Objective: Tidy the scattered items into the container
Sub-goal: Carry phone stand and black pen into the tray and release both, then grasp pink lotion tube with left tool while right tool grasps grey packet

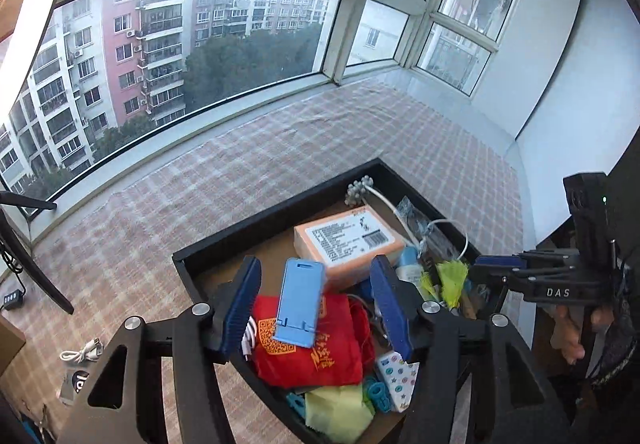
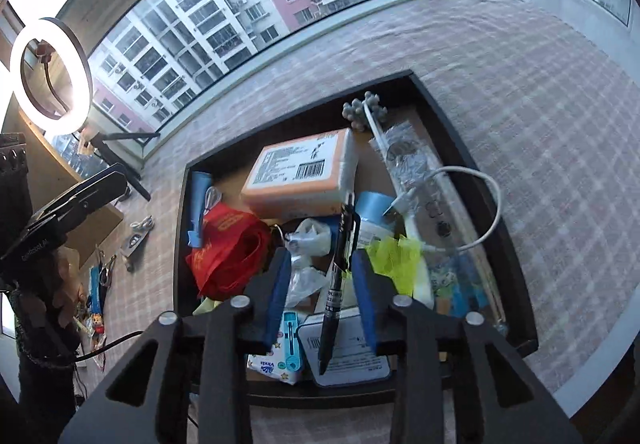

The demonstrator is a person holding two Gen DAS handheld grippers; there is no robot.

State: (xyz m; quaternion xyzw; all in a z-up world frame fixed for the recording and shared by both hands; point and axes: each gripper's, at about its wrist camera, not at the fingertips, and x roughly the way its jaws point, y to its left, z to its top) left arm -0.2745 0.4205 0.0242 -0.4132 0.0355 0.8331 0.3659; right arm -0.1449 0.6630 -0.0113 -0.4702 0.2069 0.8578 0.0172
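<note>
Hovering over the black tray (image 1: pixel 240 240), the left gripper (image 1: pixel 316 296) has its blue fingers (image 1: pixel 244 304) spread apart; a blue folding phone stand (image 1: pixel 300 304) sits in the gap, clear of both pads, above a red pouch (image 1: pixel 320 356) printed with a yellow QR code. The right gripper (image 2: pixel 322 280) likewise stands released: a black pen (image 2: pixel 336 284) with white lettering too small to read lies between its fingers (image 2: pixel 280 284), close to the right-hand pad, and contact cannot be determined. The tray rests on a pink checked cloth (image 2: pixel 520 84) covering the window-ledge counter and holds most of the scattered items: an orange-and-white box (image 2: pixel 300 172) bearing a white label with a barcode and small unreadable print, a white cable (image 2: pixel 480 204), a grey knobbed ball on a white stick (image 2: pixel 364 110), yellow-green tassels (image 2: pixel 394 256), a tissue pack (image 2: pixel 272 364) marked "Vinda", and a white printed label (image 2: pixel 348 356). In the left wrist view the right gripper's body carries the letters "DAS" (image 1: pixel 558 292). Outside the tray, on the cloth, lie a coiled white cable (image 1: pixel 82 354) and a small card (image 1: pixel 78 380). A lit ring light (image 2: pixel 50 74) stands at the left of the right wrist view.
</note>
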